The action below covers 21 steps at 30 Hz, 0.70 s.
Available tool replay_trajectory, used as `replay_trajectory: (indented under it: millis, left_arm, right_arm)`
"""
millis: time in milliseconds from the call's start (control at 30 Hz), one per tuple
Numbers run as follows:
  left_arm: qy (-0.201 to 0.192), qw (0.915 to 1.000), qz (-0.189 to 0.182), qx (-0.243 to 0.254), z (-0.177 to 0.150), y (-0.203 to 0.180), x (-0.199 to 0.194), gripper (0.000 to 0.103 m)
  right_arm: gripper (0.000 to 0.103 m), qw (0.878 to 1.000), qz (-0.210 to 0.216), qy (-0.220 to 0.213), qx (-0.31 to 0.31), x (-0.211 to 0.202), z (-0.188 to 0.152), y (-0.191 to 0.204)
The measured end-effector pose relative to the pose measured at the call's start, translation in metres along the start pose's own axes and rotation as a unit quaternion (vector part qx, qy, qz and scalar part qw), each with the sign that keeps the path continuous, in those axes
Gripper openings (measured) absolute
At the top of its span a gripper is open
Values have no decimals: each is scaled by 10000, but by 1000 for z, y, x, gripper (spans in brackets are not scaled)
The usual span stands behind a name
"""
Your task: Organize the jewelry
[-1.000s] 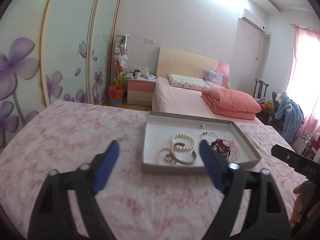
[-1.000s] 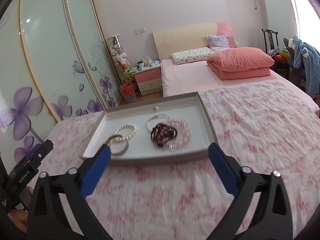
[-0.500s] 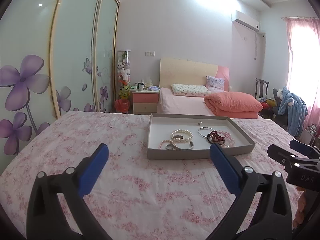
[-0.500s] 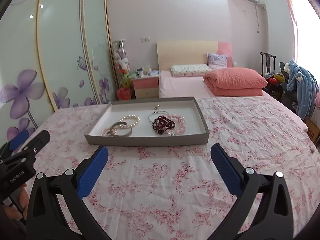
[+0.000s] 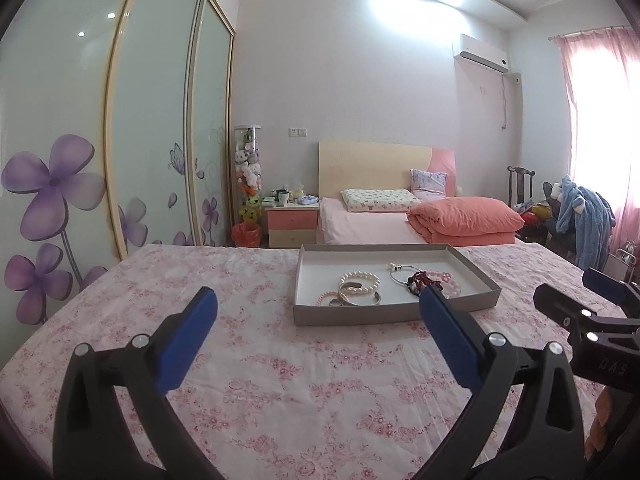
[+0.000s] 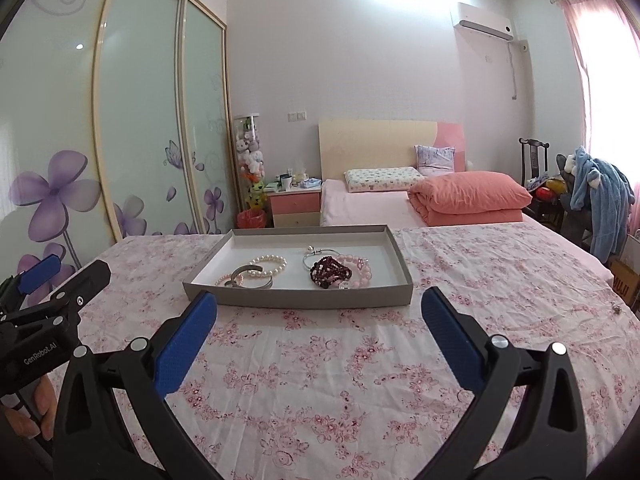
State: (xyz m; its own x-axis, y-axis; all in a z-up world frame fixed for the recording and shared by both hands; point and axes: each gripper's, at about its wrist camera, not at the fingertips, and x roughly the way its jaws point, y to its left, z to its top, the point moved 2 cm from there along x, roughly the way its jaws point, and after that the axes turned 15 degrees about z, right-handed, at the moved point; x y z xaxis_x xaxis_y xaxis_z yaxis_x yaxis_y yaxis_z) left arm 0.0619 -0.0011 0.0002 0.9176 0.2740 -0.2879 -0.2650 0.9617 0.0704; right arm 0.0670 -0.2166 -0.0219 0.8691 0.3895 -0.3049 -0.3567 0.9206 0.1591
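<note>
Grey cardboard tray (image 6: pixel 298 295) on the pink floral bedspread (image 6: pixel 360 380), holding pearl bracelet (image 6: pixel 269 265), metal bangle (image 6: pixel 250 276), dark red bead bracelet (image 6: pixel 329 272), pale pink bead bracelet (image 6: pixel 360 270) and thin silver bangle (image 5: pixel 402 274). Left gripper (image 5: pixel 318 320) and right gripper (image 6: pixel 319 322) both spread wide, empty, hovering short of the tray's near wall.

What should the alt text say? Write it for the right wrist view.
A shallow grey tray holding pearl, dark red, pink and metal bracelets sits on a pink floral bedspread, beyond the open, empty right gripper. The left gripper shows at the left edge.
</note>
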Motion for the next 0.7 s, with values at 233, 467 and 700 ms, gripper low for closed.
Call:
replay_trajectory:
  millis: [233,467,700]
  left_arm:
    - [9,10000,-25,-77,-1,4,-1,99]
    - [8,10000,-16,-78,-1,4,-1,99]
    - [25,10000,-5,-83,-2,4,-2,99]
  right_arm:
    - [101,10000,6,-94,1,-4,1,-1]
    - [101,9999,47,-109,-10,-5,1,1]
    - [101,9999,51,-109,-8,-6,1,1]
